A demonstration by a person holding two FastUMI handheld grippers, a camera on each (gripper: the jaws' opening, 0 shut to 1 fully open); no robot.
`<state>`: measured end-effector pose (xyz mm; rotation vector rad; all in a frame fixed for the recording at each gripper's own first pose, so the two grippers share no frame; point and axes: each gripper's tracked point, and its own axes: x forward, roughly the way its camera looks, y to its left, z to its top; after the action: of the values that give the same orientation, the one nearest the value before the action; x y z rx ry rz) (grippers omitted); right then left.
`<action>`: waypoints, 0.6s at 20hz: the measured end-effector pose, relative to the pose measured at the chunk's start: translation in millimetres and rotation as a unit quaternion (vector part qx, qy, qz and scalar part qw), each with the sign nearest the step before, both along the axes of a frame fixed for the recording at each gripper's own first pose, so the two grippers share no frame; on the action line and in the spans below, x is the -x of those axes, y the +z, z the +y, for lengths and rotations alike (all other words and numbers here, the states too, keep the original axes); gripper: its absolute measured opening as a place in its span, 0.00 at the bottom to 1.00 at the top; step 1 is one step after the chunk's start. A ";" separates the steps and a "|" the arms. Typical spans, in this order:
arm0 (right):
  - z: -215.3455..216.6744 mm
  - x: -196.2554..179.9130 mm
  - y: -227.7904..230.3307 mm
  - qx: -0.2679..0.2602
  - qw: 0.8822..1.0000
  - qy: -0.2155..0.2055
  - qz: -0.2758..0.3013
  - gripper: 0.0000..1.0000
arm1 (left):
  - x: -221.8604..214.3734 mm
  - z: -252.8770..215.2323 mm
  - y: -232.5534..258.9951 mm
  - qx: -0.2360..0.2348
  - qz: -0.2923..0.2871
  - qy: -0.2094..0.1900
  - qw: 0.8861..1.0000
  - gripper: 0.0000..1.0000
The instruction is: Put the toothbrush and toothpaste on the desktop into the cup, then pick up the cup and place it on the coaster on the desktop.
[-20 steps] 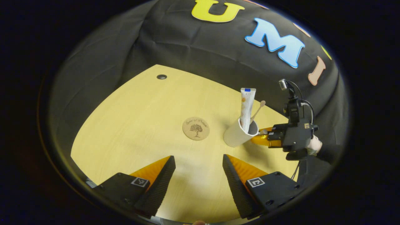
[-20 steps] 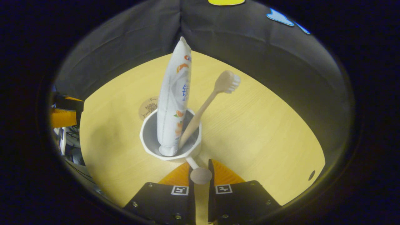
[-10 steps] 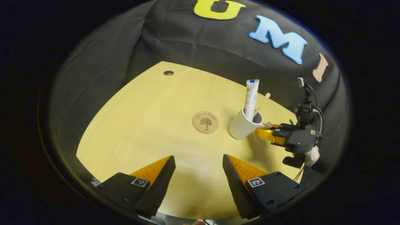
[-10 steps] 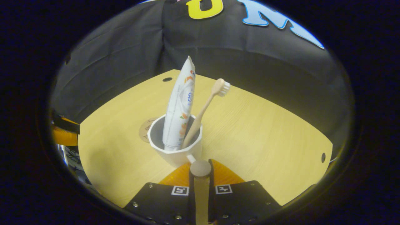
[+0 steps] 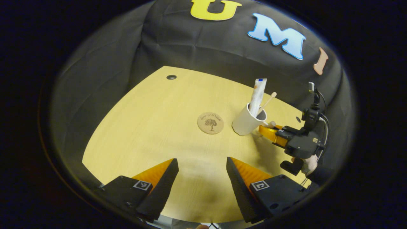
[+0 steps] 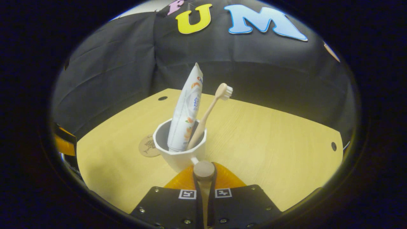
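Bare desktop (image 5: 152, 127) around coaster (image 5: 210, 123); cup (image 5: 245, 121) just beside.

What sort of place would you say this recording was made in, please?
Probably a recording booth staged as a small household desk: black cloth wall behind a bare wooden desktop, with a coaster and a cup holding a toothbrush and toothpaste.

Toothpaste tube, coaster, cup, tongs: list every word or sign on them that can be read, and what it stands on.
Toothpaste tube: coloured print along its side, too blurred to read.
Coaster: script above a tree drawing, too small to read.
Cup: no print seen.
Right tongs: two square code markers, no words.
Left tongs: two square code markers, no words.
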<state>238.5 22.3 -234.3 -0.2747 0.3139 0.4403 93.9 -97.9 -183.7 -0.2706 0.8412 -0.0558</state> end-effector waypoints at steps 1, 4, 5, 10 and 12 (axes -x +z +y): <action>1.6 -0.1 0.5 -0.005 1.000 0.003 -0.007 0.06 | -2.2 -2.7 -1.2 -0.008 -0.001 -0.001 1.000 0.98; 0.4 -2.5 2.2 -0.002 1.000 0.013 -0.027 0.06 | -1.9 -16.8 -1.4 -0.007 0.008 -0.005 1.000 0.98; 0.0 -1.2 3.0 -0.008 0.999 0.020 -0.030 0.06 | 0.8 -24.4 -3.9 -0.006 0.013 -0.004 1.000 0.98; 1.6 0.9 3.9 -0.028 0.998 0.042 -0.045 0.06 | 6.4 -35.9 -9.6 -0.011 0.027 -0.004 1.000 0.98; 0.2 -0.8 3.6 -0.033 0.997 0.048 -0.052 0.06 | 5.5 -37.5 -10.4 -0.013 0.029 -0.005 0.999 0.98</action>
<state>239.3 22.5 -230.6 -0.2478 0.1856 0.5274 88.4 -135.4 -194.1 -0.2441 0.9011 -0.0463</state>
